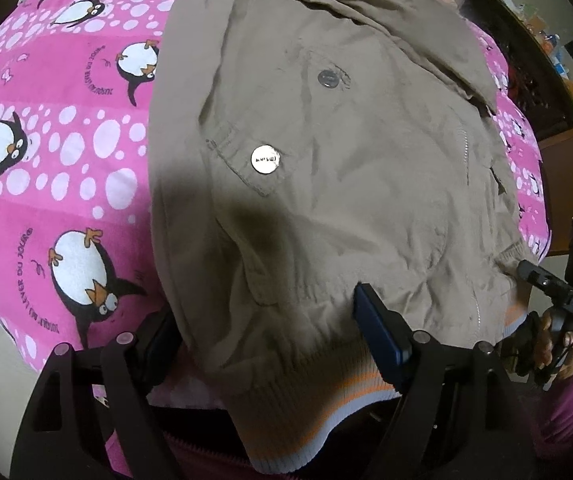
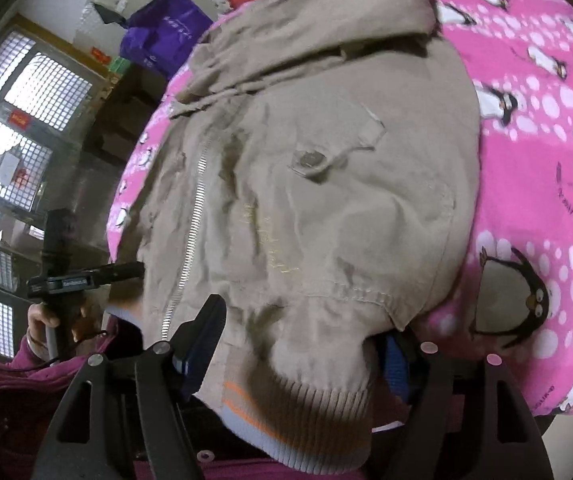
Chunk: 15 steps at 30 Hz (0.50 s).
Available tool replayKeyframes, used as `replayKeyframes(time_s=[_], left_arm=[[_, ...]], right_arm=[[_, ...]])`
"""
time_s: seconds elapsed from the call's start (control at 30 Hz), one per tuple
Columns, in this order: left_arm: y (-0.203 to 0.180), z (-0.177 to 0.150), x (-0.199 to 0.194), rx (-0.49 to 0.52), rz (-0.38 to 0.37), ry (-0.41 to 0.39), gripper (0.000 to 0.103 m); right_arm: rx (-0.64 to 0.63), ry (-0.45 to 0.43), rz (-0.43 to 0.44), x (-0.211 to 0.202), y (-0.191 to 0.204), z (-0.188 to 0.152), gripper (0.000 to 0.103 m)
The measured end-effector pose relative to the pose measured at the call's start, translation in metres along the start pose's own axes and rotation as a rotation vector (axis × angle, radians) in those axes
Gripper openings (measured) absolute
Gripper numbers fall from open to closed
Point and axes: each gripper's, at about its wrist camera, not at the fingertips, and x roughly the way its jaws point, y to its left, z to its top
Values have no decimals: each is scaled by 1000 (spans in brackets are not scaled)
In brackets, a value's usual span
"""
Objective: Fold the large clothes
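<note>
From the left wrist view, the tan jacket (image 1: 326, 160) lies on the pink penguin blanket (image 1: 54, 152), which looks like it covers a bed. Its side looks already folded in, leaving a neat straight edge on the left. The left tool (image 1: 270, 332) stands wide over the ribbed hem (image 1: 294, 396), one finger each side of the cloth, not pinching it. The right tool (image 1: 542, 280) shows at the picture's far edge, beside the hem's corner.

From the right wrist view, the same jacket (image 2: 306, 200) has its hood bunched at the far end and its zipper (image 2: 190, 232) closed. The right tool (image 2: 298, 340) also straddles the hem, jaws apart. I'd say the sides are done; folding the hem up toward the hood remains.
</note>
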Motion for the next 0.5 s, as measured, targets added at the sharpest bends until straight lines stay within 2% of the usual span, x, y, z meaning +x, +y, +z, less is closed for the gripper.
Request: replayKeyframes(time_s=[0.27, 0.37, 0.4, 0.43, 0.47, 0.5], left_arm=[[-3, 5, 5, 9, 14, 11, 80], [-1, 5, 4, 16, 1, 14, 80], [0, 5, 4, 14, -3, 15, 80], [2, 5, 3, 13, -5, 15, 74], [1, 6, 2, 23, -12, 15, 50], [1, 7, 0, 31, -16, 17, 33]], right_arm=[[32, 2, 46, 0, -11, -1, 72], [10, 16, 41, -7, -13, -8, 56], [-3, 22, 37, -8, -12, -8, 47], [-19, 29, 32, -9, -10, -8, 32], [-50, 30, 26, -11, -6, -8, 26], [-67, 18, 27, -15, -4, -7, 22]])
